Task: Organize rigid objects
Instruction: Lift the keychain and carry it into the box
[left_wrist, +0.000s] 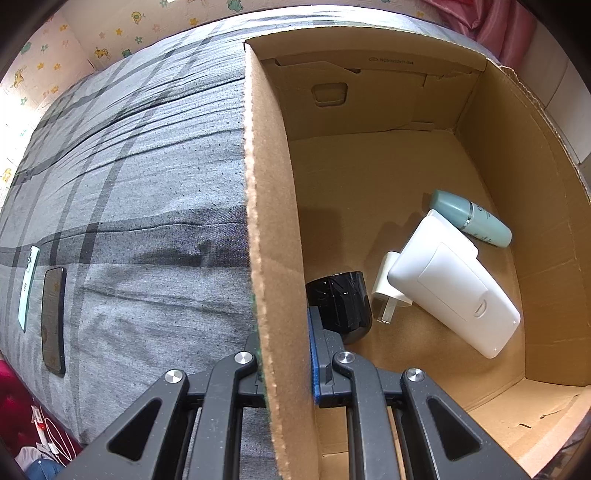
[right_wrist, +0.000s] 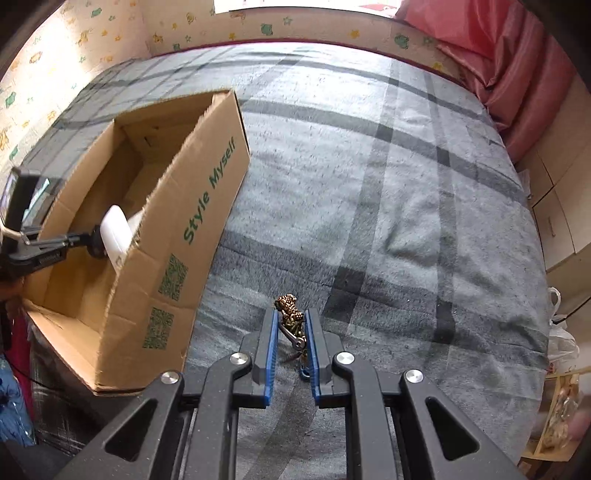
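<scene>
Left wrist view: left gripper (left_wrist: 286, 354) clamped on the wall of the cardboard box (left_wrist: 266, 221), one finger outside, one inside. Box sits on a grey plaid blanket (left_wrist: 147, 192). Inside the box, just ahead of the inner finger, a black cup (left_wrist: 340, 304) lies on its side. Beside it to the right, a white plug adapter (left_wrist: 388, 286) is touching a white flat case (left_wrist: 454, 284). Beyond the case, a teal bottle (left_wrist: 472, 218) lies against the box's right wall. Far left of the gripper, two phones (left_wrist: 53, 317) rest on the blanket.

Right wrist view: right gripper (right_wrist: 291, 332) closed on a beaded keychain (right_wrist: 290, 310), bead cluster sticking out past the fingertips, metal clasp (right_wrist: 295, 341) between the pads. Box to the gripper's left, green "Style Myself" print on its side. Pink curtain (right_wrist: 509, 74) far ahead to the right.
</scene>
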